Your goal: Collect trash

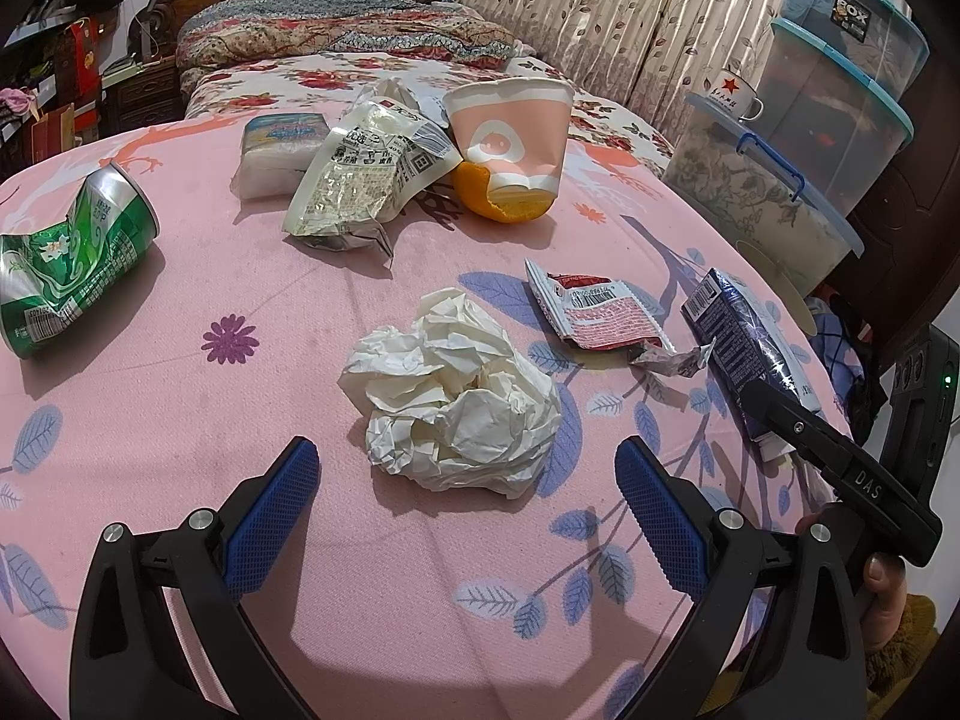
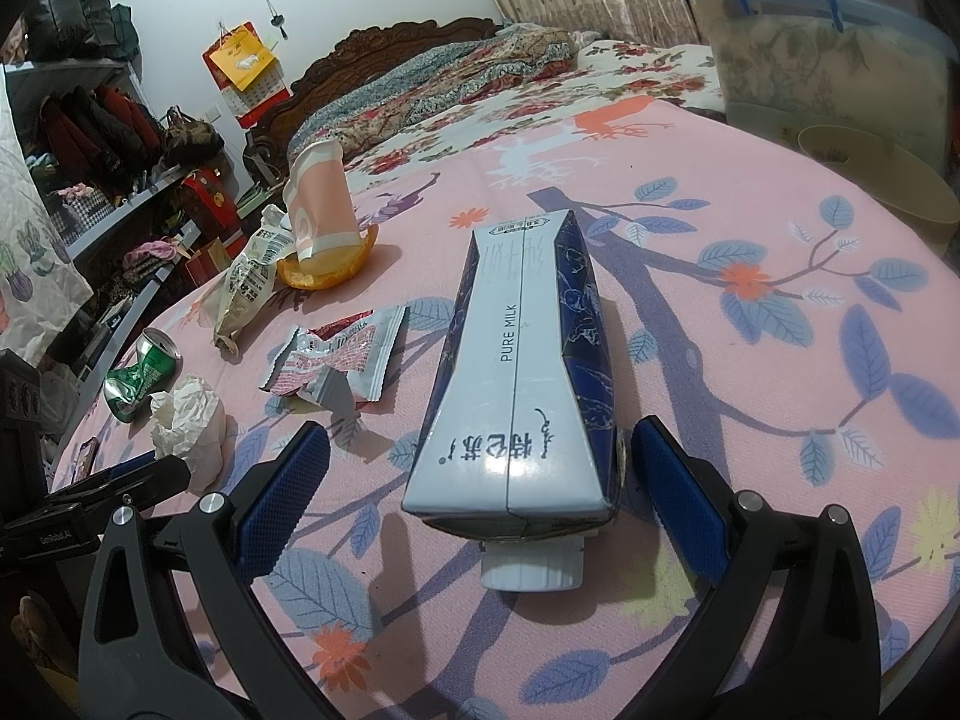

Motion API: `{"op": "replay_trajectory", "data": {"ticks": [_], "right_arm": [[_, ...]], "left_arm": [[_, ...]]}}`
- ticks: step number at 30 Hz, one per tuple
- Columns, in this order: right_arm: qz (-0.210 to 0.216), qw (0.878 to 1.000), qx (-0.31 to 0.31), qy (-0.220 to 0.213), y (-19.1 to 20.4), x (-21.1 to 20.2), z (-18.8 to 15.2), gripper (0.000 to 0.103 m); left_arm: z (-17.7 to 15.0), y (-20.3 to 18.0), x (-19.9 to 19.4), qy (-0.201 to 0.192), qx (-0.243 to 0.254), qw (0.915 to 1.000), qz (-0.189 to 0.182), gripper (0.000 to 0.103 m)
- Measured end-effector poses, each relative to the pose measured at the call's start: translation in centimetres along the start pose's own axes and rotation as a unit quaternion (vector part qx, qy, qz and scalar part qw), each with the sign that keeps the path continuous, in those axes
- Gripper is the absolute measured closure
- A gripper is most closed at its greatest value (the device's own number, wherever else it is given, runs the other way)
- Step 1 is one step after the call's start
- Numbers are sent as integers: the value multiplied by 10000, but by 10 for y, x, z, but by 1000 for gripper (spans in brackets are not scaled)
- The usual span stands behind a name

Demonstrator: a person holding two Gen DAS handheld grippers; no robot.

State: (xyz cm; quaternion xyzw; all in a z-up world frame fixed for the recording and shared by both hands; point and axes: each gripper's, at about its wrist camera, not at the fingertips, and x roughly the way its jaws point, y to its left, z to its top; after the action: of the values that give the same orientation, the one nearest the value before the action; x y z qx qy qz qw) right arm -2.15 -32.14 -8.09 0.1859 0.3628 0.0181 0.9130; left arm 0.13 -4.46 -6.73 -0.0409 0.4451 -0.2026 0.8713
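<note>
My left gripper (image 1: 467, 468) is open just in front of a crumpled white tissue (image 1: 451, 391), which lies between its fingertips. My right gripper (image 2: 480, 456) is open around the capped end of a flattened blue and white milk carton (image 2: 522, 372), lying on the pink cloth; it also shows in the left wrist view (image 1: 744, 336). Other trash lies around: a crushed green can (image 1: 66, 258), a clear food wrapper (image 1: 360, 180), a dented pink paper cup (image 1: 516, 132) resting on an orange peel (image 1: 498, 204), and a red snack wrapper (image 1: 600, 312).
A tissue pack (image 1: 276, 150) sits behind the clear wrapper. The round table (image 1: 180, 420) has a pink floral cloth. Stacked plastic storage boxes (image 1: 780, 180) and a mug (image 1: 735, 93) stand at the right. A bed (image 1: 336, 36) lies behind the table.
</note>
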Motion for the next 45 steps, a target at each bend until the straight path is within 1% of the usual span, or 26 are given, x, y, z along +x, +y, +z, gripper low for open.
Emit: {"op": "replay_trajectory", "data": {"ticks": [13, 19, 36, 41, 45], "right_arm": [[-1, 10000, 1, -1, 0, 0, 0, 4], [1, 10000, 1, -1, 0, 0, 0, 4], [0, 10000, 1, -2, -1, 0, 0, 4], [-11, 10000, -9, 4, -1, 1, -1, 4], [-101, 9999, -55, 6, 3, -1, -1, 4]], "left_arm": [[0, -2, 0, -10, 8, 10000, -2, 8], [1, -4, 0, -2, 76, 10000, 61, 8], [1, -3, 1, -22, 42, 10000, 34, 8], [0, 0, 0, -23, 59, 10000, -51, 9], [0, 9, -5, -41, -136, 9998, -153, 9]]}}
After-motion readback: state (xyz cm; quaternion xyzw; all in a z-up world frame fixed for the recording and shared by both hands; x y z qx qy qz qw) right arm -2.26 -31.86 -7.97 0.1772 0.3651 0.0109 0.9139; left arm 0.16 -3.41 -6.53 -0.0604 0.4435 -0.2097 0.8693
